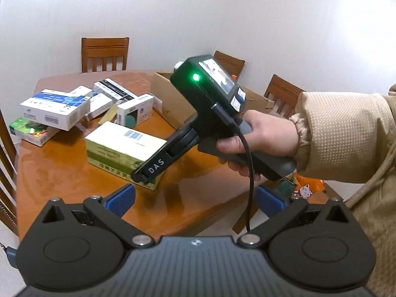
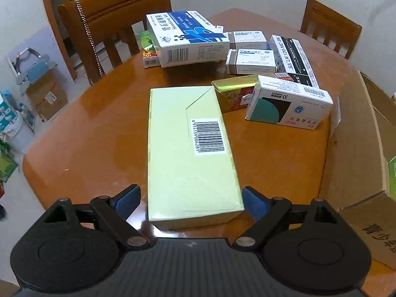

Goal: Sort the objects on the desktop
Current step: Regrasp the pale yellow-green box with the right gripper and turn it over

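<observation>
My right fingers (image 2: pixel 191 201) stand apart on either side of the near end of the pale green box (image 2: pixel 190 153), blue pads just beside its edges, not visibly pressing. The box lies flat on the desk (image 2: pixel 86 136). Beyond it sits a cluster of smaller boxes (image 2: pixel 247 57); a cardboard carton (image 2: pixel 356 136) stands to the right. My left fingers (image 1: pixel 195 199) hang wide and empty above the desk edge.
</observation>
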The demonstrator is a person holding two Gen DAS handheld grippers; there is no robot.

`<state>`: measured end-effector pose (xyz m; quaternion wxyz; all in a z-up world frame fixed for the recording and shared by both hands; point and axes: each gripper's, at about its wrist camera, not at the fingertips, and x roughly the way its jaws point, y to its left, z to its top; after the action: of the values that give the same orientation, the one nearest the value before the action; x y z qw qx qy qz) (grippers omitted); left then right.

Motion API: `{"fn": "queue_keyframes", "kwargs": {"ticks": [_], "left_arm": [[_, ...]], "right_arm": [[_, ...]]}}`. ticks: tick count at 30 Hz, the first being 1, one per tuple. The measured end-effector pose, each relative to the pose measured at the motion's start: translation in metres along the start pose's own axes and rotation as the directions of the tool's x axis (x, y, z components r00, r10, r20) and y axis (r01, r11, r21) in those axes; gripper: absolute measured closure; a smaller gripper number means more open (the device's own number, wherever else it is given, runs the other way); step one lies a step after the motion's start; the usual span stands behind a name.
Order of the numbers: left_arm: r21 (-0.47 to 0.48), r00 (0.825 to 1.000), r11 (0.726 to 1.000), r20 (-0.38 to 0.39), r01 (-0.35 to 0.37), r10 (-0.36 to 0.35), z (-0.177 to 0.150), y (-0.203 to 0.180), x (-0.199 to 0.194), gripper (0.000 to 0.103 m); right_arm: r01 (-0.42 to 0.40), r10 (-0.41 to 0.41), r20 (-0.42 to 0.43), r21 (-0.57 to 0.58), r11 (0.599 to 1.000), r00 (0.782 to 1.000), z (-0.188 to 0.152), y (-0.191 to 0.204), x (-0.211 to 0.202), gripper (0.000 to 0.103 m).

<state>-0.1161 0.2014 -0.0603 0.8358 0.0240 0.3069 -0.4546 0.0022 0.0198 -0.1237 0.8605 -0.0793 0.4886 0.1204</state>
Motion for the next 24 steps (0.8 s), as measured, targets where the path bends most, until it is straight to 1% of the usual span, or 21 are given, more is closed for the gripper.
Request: {"fn": "queue_keyframes", "kwargs": {"ticks": [1,2,4,5,7,8,9,11,13,15,19,21,22,23,24], "left_arm": [[-0.005,1.0,1.0,0.002,-0.002,0.002,-0.001,0.002,-0.002,0.0],[-0.011,1.0,1.0,0.004,-0.003,0.003,-0.003,0.004,-0.004,0.0],[-0.023,1.0,1.0,0.006,-0.005,0.006,-0.005,0.007,-0.006,0.0],[-0.027,1.0,1.0,0.007,-0.007,0.007,-0.006,0.008,-0.008,0.0],[-0.028,1.0,1.0,0.007,-0.012,0.012,-0.007,0.01,-0.008,0.0],[-0.026,1.0,1.0,0.006,-0.015,0.015,-0.007,0.011,-0.007,0.0],[-0.023,1.0,1.0,0.004,-0.02,0.02,-0.007,0.012,-0.006,0.0],[-0.015,1.0,1.0,-0.002,-0.028,0.028,-0.006,0.012,-0.003,0.0],[-0.005,1.0,1.0,-0.004,-0.028,0.028,-0.004,0.013,-0.001,0.0],[0.003,1.0,1.0,-0.002,-0.019,0.019,0.0,0.012,0.001,0.0],[0.019,1.0,1.0,-0.007,-0.003,0.003,0.007,0.009,0.01,0.0],[0.026,1.0,1.0,-0.012,0.008,-0.008,0.009,0.007,0.015,0.0],[0.029,1.0,0.999,-0.016,0.014,-0.013,0.01,0.005,0.017,0.0],[0.032,1.0,0.999,-0.02,0.02,-0.02,0.011,0.004,0.02,0.0],[0.035,0.999,0.999,-0.024,0.026,-0.025,0.011,0.003,0.022,0.0]], "right_arm": [[-0.003,0.004,-0.023,0.046,0.999,1.0,0.001,-0.004,0.003,0.025],[-0.02,0.024,-0.036,0.092,0.996,0.999,0.003,-0.009,0.004,0.025],[-0.077,0.09,-0.054,0.205,0.976,0.994,0.005,-0.022,0.004,0.026],[-0.108,0.127,-0.056,0.265,0.958,0.99,0.005,-0.029,0.004,0.026],[-0.17,0.205,-0.052,0.383,0.908,0.977,0.005,-0.045,0.004,0.026],[-0.208,0.252,-0.042,0.443,0.872,0.967,0.004,-0.053,0.005,0.026],[-0.253,0.306,-0.022,0.506,0.825,0.952,0.001,-0.063,0.005,0.026],[-0.323,0.398,0.01,0.602,0.73,0.917,-0.007,-0.075,0.007,0.026],[-0.373,0.473,0.047,0.684,0.627,0.88,-0.016,-0.087,0.011,0.026],[-0.394,0.511,0.078,0.738,0.548,0.856,-0.025,-0.096,0.014,0.027],[-0.434,0.578,0.162,0.82,0.372,0.8,-0.046,-0.113,0.018,0.026],[-0.438,0.588,0.193,0.844,0.308,0.786,-0.055,-0.119,0.018,0.026],[-0.435,0.59,0.201,0.854,0.284,0.782,-0.061,-0.122,0.017,0.026],[-0.431,0.59,0.21,0.863,0.263,0.78,-0.065,-0.125,0.017,0.025],[-0.427,0.583,0.213,0.866,0.258,0.784,-0.069,-0.127,0.015,0.025]]}}
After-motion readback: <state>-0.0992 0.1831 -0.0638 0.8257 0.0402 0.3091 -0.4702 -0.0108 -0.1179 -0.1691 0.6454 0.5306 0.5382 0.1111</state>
